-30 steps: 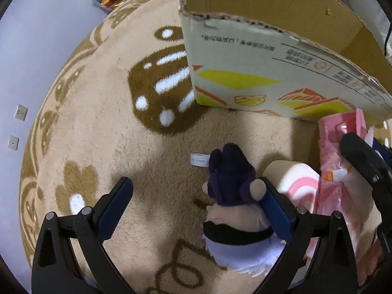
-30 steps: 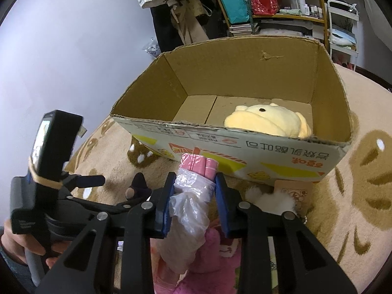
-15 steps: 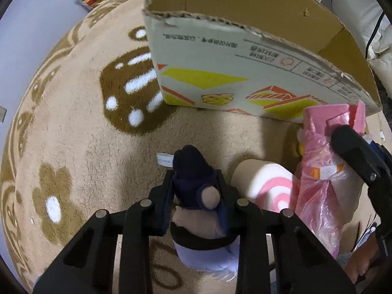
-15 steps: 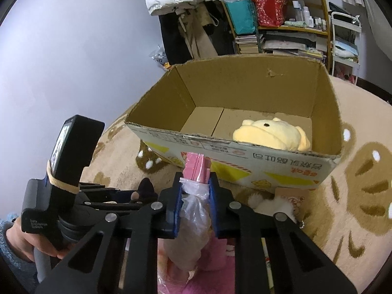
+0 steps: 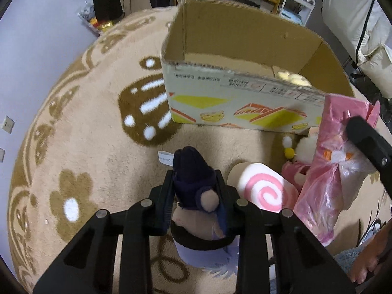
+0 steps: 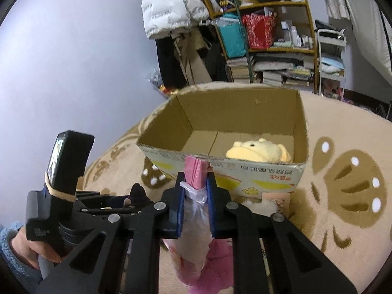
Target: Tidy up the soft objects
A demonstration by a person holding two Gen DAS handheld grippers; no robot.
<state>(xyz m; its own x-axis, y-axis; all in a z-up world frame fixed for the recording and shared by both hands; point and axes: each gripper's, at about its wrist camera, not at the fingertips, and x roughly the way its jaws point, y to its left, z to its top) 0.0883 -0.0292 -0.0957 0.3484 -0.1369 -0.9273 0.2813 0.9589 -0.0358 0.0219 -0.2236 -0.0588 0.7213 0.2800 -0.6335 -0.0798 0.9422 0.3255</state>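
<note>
A fluffy cloth rug (image 5: 103, 161) is seen under a rough cardboard box (image 5: 235, 103). A soft cloth doll (image 5: 196, 191) and a shiny plastic bag (image 5: 328, 183) are shown.

We see a pale lilac wall (image 6: 73, 61) filling the left of the right wrist view. At upper centre a white puffer jacket (image 6: 169, 2) hangs beside dark garments. To its right stands a yellow-framed shelf (image 6: 274, 5) crammed with bags, bottles and stacked books (image 6: 276, 69). A white cart (image 6: 330, 56) sits at the far right. The floor carries a beige rug (image 5: 85, 147) with brown flower patterns. Two wall sockets (image 5: 7, 123) show at the left edge of the left wrist view.
</note>
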